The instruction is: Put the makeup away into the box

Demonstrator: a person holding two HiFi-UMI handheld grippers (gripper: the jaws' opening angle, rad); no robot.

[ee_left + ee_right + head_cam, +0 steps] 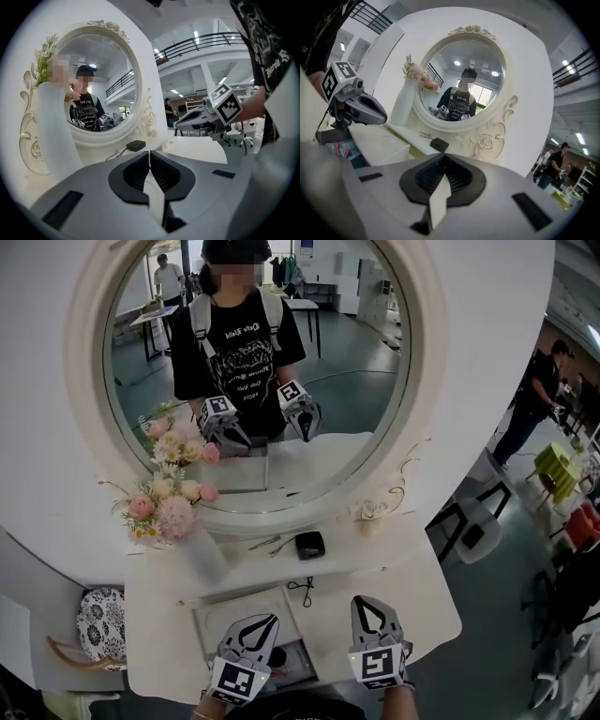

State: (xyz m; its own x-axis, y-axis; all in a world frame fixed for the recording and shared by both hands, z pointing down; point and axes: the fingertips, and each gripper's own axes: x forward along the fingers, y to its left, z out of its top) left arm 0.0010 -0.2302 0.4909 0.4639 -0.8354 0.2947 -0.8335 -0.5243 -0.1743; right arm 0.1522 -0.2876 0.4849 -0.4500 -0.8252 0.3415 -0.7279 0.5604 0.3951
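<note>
Both tongs are clenched with nothing between them. In the head view the left tongs [270, 621] and right tongs [364, 606] sit side by side at the bottom centre of the frame, tips pointing up the picture toward the round mirror [361, 399]. In the left gripper view the left tongs [149, 154] meet at the tips, and the right tongs [179, 125] reach in from the right edge. In the right gripper view the right tongs [443, 155] are likewise pressed together, with the left tongs [383, 117] at the left edge. A black compact [309, 545] lies on the white counter [412, 601] just below the mirror's frame, centre of the head view, well apart from both tongs. A thin metal tool [266, 542] lies just left of it, and a small black cord [302, 589] below it. The box [239, 613] is set in the counter at lower centre, partly under the left tongs, with small coloured items showing in its dark open part. A vase of pink and cream flowers [169, 507] stands at the left
</note>
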